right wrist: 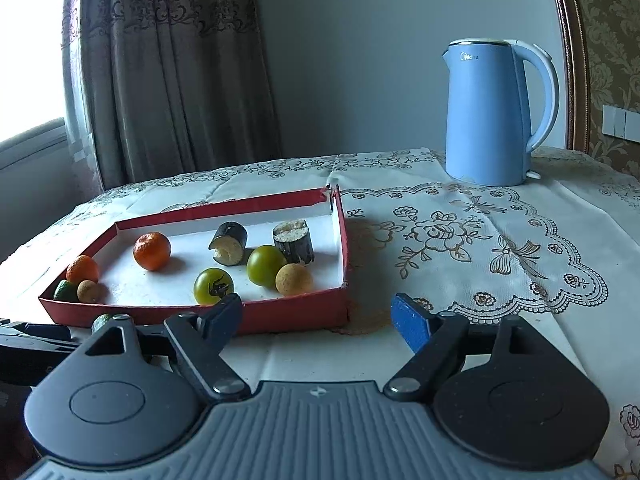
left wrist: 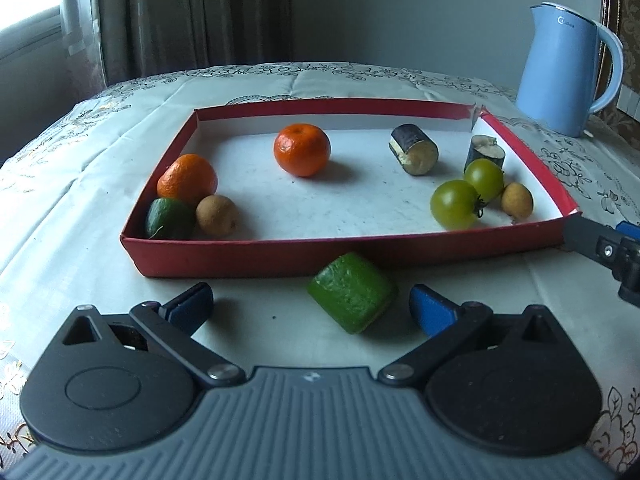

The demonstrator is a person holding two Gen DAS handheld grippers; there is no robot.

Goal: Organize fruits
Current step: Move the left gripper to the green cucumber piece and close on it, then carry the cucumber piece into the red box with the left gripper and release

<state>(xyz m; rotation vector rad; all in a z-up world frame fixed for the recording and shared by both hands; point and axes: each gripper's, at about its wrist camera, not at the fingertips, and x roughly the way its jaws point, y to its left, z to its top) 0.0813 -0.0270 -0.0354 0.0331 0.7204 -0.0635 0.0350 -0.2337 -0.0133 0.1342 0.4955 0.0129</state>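
A green cucumber chunk [left wrist: 352,298] lies on the tablecloth just in front of the red tray [left wrist: 320,252]. My left gripper [left wrist: 310,294] is open around the chunk, with neither pad touching it. In the tray lie two oranges [left wrist: 302,150], two green tomatoes [left wrist: 456,204], two dark eggplant pieces [left wrist: 414,150], two brown longans [left wrist: 216,216] and a cucumber piece [left wrist: 168,220]. My right gripper [right wrist: 318,308] is open and holds nothing, low at the tray's [right wrist: 280,316] near right corner. One of its fingers [left wrist: 592,240] shows at the right edge of the left wrist view.
A blue kettle [right wrist: 492,112] stands at the back right of the table. An embroidered cloth [right wrist: 460,248] covers the table, with bare cloth to the right of the tray. Curtains and a wall rise behind the far edge.
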